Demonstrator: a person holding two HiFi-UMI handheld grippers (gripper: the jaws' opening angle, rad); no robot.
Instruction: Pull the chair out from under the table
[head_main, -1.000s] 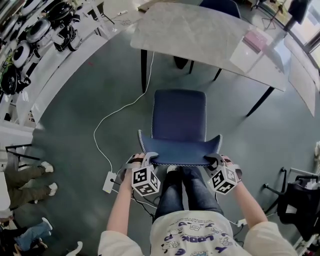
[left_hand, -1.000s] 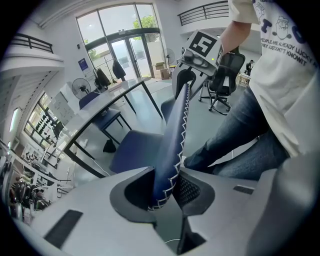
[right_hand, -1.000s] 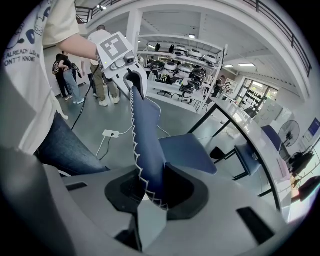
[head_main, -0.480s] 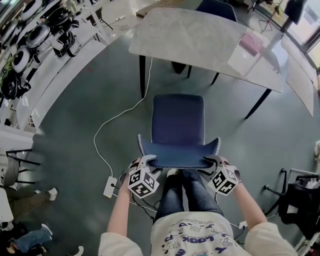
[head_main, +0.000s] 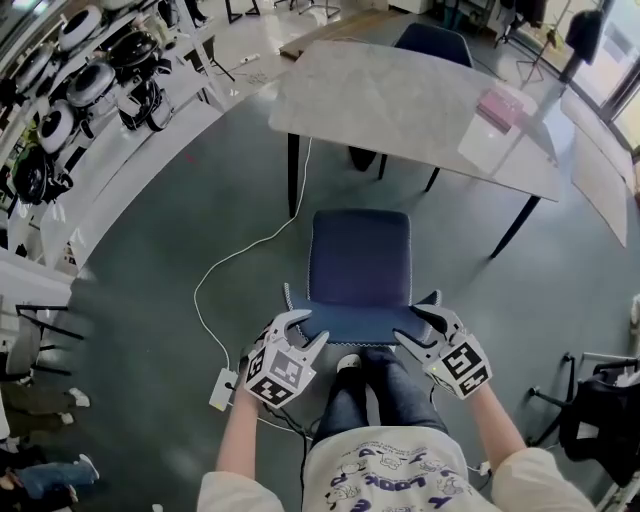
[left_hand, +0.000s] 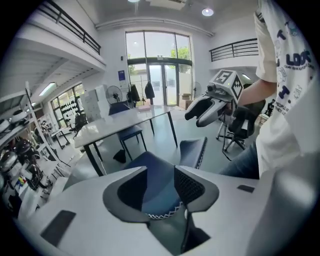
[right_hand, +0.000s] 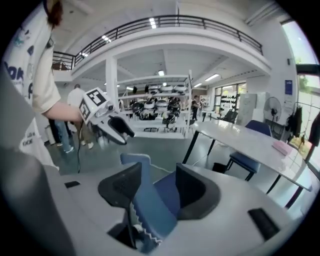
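Note:
The blue chair (head_main: 360, 255) stands on the grey floor, clear of the marble-topped table (head_main: 420, 100), with its backrest (head_main: 355, 325) towards me. My left gripper (head_main: 302, 332) hovers just above the backrest's left corner, its jaws apart. In the left gripper view the stitched edge of the backrest (left_hand: 162, 212) shows in the gap of the left gripper (left_hand: 160, 187), with no pad pressing on it. My right gripper (head_main: 415, 328) is over the right corner and its jaws are opening. In the right gripper view the backrest (right_hand: 150, 210) lies loose between the jaws of the right gripper (right_hand: 157, 187).
A second blue chair (head_main: 435, 40) sits at the table's far side, and a pink item (head_main: 503, 105) lies on top. A white cable (head_main: 240, 250) runs to a power strip (head_main: 222, 388). Equipment shelves (head_main: 90, 80) line the left; a black chair (head_main: 600, 410) stands right.
Both grippers were closed on the backrest's top corners; they have since opened, let go and risen above it, rolling as they lifted. The chair stays where it was.

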